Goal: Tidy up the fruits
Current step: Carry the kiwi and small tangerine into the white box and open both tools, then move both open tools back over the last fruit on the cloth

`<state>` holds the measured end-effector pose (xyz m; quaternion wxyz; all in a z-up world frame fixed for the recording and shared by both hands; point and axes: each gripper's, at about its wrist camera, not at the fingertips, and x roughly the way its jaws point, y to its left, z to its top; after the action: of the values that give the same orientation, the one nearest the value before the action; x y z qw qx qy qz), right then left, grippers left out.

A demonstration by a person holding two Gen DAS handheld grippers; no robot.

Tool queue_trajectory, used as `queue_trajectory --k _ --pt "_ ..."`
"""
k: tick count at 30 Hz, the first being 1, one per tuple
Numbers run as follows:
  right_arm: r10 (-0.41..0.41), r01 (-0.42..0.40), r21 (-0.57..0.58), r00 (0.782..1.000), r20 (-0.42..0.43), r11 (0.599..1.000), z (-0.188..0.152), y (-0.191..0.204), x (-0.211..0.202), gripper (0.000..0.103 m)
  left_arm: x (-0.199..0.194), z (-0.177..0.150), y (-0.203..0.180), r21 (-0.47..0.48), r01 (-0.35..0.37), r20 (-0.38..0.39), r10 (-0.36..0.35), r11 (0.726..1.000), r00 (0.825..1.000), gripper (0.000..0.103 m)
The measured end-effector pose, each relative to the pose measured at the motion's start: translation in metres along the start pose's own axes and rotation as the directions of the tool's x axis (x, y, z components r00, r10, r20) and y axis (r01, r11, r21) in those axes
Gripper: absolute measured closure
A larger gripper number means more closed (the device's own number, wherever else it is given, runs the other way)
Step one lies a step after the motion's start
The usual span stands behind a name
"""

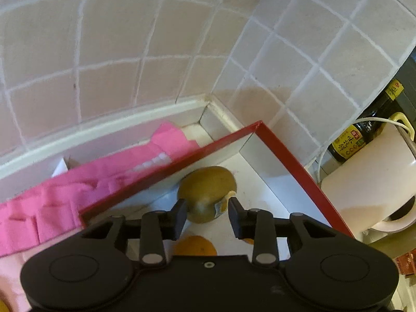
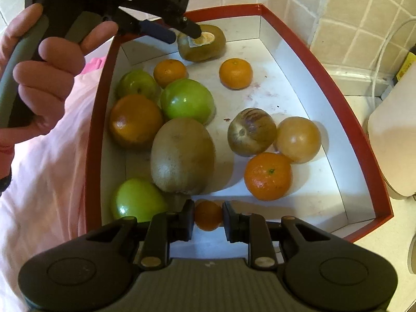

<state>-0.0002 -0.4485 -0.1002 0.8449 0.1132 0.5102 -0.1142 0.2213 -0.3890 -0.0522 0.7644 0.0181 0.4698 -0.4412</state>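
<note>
Kiwi with a sticker (image 1: 208, 195) lies at the far corner of the red-rimmed box (image 2: 364, 140), and the left tongs (image 1: 208, 208) have it clamped between their pads, one black finger pressed on each flank. From the right wrist view the same tongs (image 2: 193, 34) reach in from the upper left, held by the person's left hand (image 2: 49, 67), tips on the kiwi's labelled top.

Nearer, the right tongs (image 2: 208, 217) sit low at the box's near edge with a small mandarin (image 2: 208, 214) between their pads; the pads stand close on either side of it, and I read this as a grip, though how firm it is cannot be told.

Both hands seem at the pick-up step, each with one fruit. The next move likely calls for a straight lift clear of the red rim, without knocking neighbours.

Around these lie a large kiwi (image 2: 183, 154), green apples (image 2: 187, 101), oranges (image 2: 267, 175), a striped brownish fruit (image 2: 251, 131) and a yellowish round fruit (image 2: 299, 139) touching it. Outside the box, a pink cloth (image 1: 78, 189) lies on the counter to the left, a soy sauce bottle (image 1: 364, 132) and a white jug (image 1: 369, 182) to the right.
</note>
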Motion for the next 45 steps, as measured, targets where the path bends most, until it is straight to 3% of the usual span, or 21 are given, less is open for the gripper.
queue_trajectory --k 4,6,9,14,19,26,35,38,40,43,45 --pt "-0.004 0.003 0.031 1.0 0.031 1.0 -0.002 0.001 -0.014 0.049 -0.013 -0.005 0.002 0.008 -0.01 0.009 0.01 1.0 1.0 0.059" --pt "-0.003 0.001 0.039 0.998 0.066 0.999 -0.001 0.001 -0.029 0.039 -0.028 -0.009 0.004 0.004 0.014 0.027 -0.014 1.0 1.0 0.041" --pt "-0.038 0.034 0.031 0.992 0.122 0.999 -0.001 0.005 -0.053 0.029 -0.058 -0.014 0.001 0.023 0.021 0.074 -0.023 1.0 0.997 0.032" --pt "-0.039 0.039 0.005 0.977 0.208 0.999 0.005 0.022 -0.087 0.023 -0.117 -0.026 0.002 0.04 0.008 0.161 -0.014 0.999 0.987 0.032" --pt "0.007 0.005 -0.042 0.959 0.282 0.999 0.014 0.057 -0.109 0.021 -0.178 -0.041 0.024 -0.006 -0.031 0.248 0.032 0.999 0.968 0.032" --pt "0.093 -0.05 -0.149 0.95 0.299 0.988 0.025 0.116 -0.113 0.021 -0.255 -0.076 0.08 -0.123 -0.154 0.329 0.187 0.98 0.926 0.032" --pt "0.205 -0.14 -0.232 0.935 0.288 0.963 0.045 0.193 -0.105 0.02 -0.328 -0.107 0.175 -0.367 -0.252 0.347 0.383 0.896 0.856 0.032" --pt "0.247 -0.183 -0.225 0.922 0.298 0.957 0.055 0.206 -0.105 0.008 -0.347 -0.112 0.199 -0.414 -0.268 0.346 0.423 0.87 0.837 0.032" --pt "0.27 -0.205 -0.218 0.904 0.331 0.954 0.062 0.213 -0.105 0.001 -0.353 -0.11 0.211 -0.429 -0.281 0.342 0.442 0.858 0.829 0.032" --pt "0.25 -0.185 -0.209 0.902 0.35 0.96 0.071 0.222 -0.099 0.001 -0.345 -0.106 0.22 -0.434 -0.325 0.32 0.481 0.84 0.817 0.032" --pt "0.227 -0.156 -0.208 0.899 0.375 0.965 0.075 0.227 -0.092 0.001 -0.334 -0.105 0.231 -0.434 -0.343 0.294 0.491 0.833 0.82 0.032"
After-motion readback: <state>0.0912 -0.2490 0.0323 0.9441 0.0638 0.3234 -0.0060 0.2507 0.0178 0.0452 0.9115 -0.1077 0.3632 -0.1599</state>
